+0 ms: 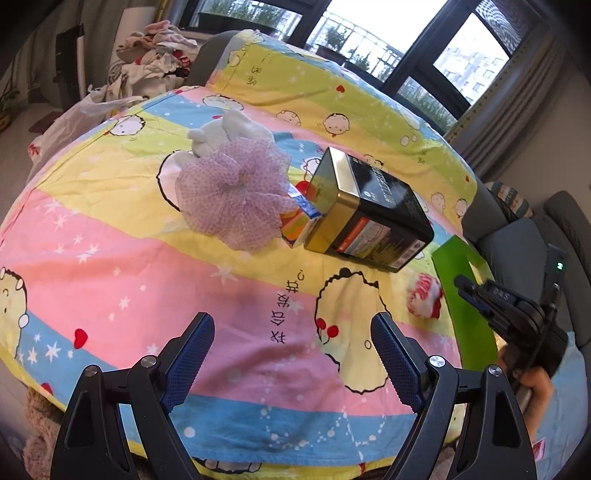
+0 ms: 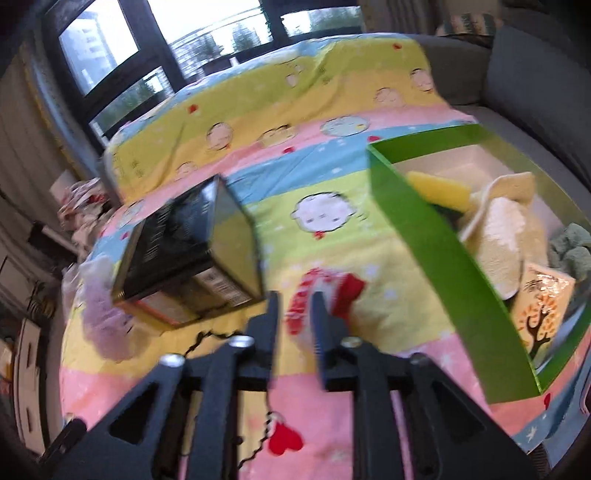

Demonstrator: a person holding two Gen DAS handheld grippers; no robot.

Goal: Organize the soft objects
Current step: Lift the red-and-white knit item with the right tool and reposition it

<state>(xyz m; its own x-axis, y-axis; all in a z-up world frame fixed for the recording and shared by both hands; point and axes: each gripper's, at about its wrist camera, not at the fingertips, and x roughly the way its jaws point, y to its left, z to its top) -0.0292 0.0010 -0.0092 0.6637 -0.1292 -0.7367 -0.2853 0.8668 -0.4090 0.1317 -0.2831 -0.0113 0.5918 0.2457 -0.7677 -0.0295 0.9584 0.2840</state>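
Pastel cartoon-print sheet [image 1: 110, 258] in pink, yellow, blue and green stripes covers the whole work surface. Left gripper [image 1: 291, 354] hovers low over the sheet near the front edge, jaws spread wide, nothing between the blue pads [image 1: 192, 354]. Ahead of it, a purple mesh bath pouf [image 1: 232, 195] lies on the sheet; a pale blue-white plush toy [image 1: 225, 133] sits just behind and touching it. A small colourful carton [image 1: 299, 221] is wedged between the pouf and a black-and-gold tin [image 1: 369, 206] lying on its side. Further right, a red-and-white soft toy [image 1: 424, 295] rests on the sheet just beside the green box [image 1: 465, 295] wall. Right gripper [image 2: 295, 314], motion-blurred in the right wrist view, points at this red-and-white toy [image 2: 317, 295]; its jaws are narrowed with a small gap, fingertips either side of the toy's near end, but whether they actually pinch it I cannot tell. In the left view the right gripper [image 1: 476, 291] shows at the frame's right edge, over the green box wall and apart from the toy. Inside the green box [image 2: 424, 236]: a yellow sponge [image 2: 439, 188], a cream fluffy slipper-like item [image 2: 502, 232], a grey-green chenille cloth [image 2: 569, 247] and a tree-print packet [image 2: 543, 310]. Tin [image 2: 192, 251] sits left of the right gripper, pouf [image 2: 103, 317] beyond it, blurred. Clothes pile [image 1: 155, 59] in the background by the windows [image 1: 351, 33].
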